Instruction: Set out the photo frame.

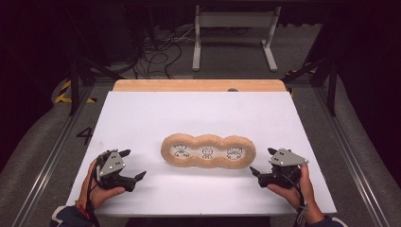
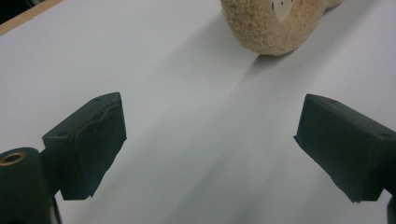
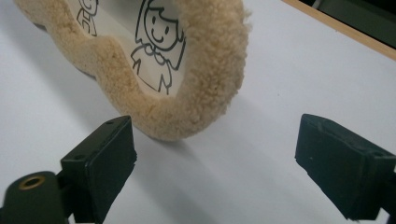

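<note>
item: plush frame (image 1: pixel 208 151), one piece, tan fleecy pile, three joined rings in a row, each ring around a white panel with a black line drawing of a small figure. it lay near the middle of the white bench (image 1: pixel 142 113), long side across, between the two tools and touching neither.

left tool (image 1: pixel 133 164): jaws stood wide apart with nothing between them, held low over the bench, apart from the frame's left end. in the left gripper view that end (image 2: pixel 275 25) sat ahead and to the right of the open gap.

right tool (image 1: pixel 263 162): jaws likewise spread wide and empty, close beside the frame's right end. in the right gripper view the fuzzy rim (image 3: pixel 210 88) rose just ahead of the near jaw, with one drawn figure (image 3: pixel 156 42) plainly readable.

handling, as judged: probably light and soft, squashy pile with a flexible body that might sag or fold at the narrow joints if lifted by one end. pile should give good friction. the paper-like panels looked easy to crease, so keep pads off them.

suggested hold: pinch across the padded rim at each outer ring, one tool per end, and lift level.
</note>
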